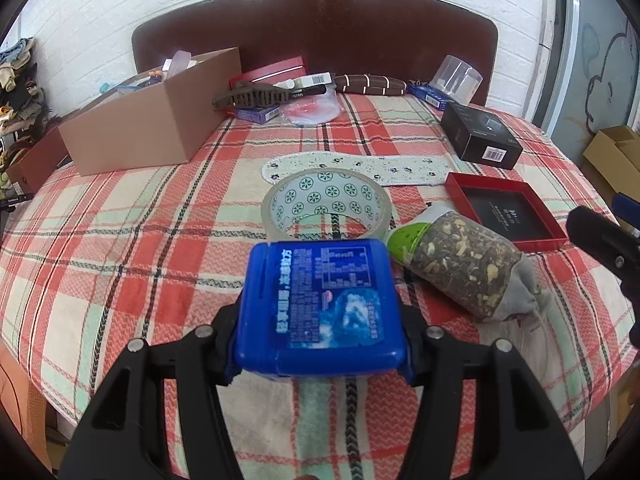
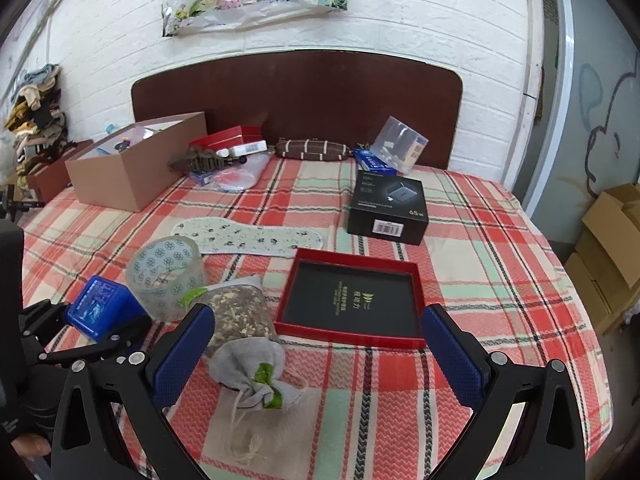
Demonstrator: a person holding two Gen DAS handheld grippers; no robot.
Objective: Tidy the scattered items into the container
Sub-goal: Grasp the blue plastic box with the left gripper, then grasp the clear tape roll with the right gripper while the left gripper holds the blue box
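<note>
My left gripper (image 1: 320, 344) is shut on a blue plastic box (image 1: 320, 304) with a printed label, held just above the plaid cloth; the right wrist view shows the same blue box (image 2: 100, 308) low on the left. The open cardboard box (image 1: 152, 128) with several items inside stands far left. A patterned tape roll (image 1: 326, 200) sits just beyond the blue box. A herb-filled cloth pouch (image 2: 240, 316) lies by the left finger of my right gripper (image 2: 318, 320), which is open wide and holds nothing.
A red tray (image 2: 352, 300) lies ahead of the right gripper, with a black carton (image 2: 388, 208) behind it and a spotted insole (image 2: 248, 236) mid-table. A hair claw (image 1: 252, 96), small boxes and a clear tub line the headboard. Cardboard cartons stand off the table's right side.
</note>
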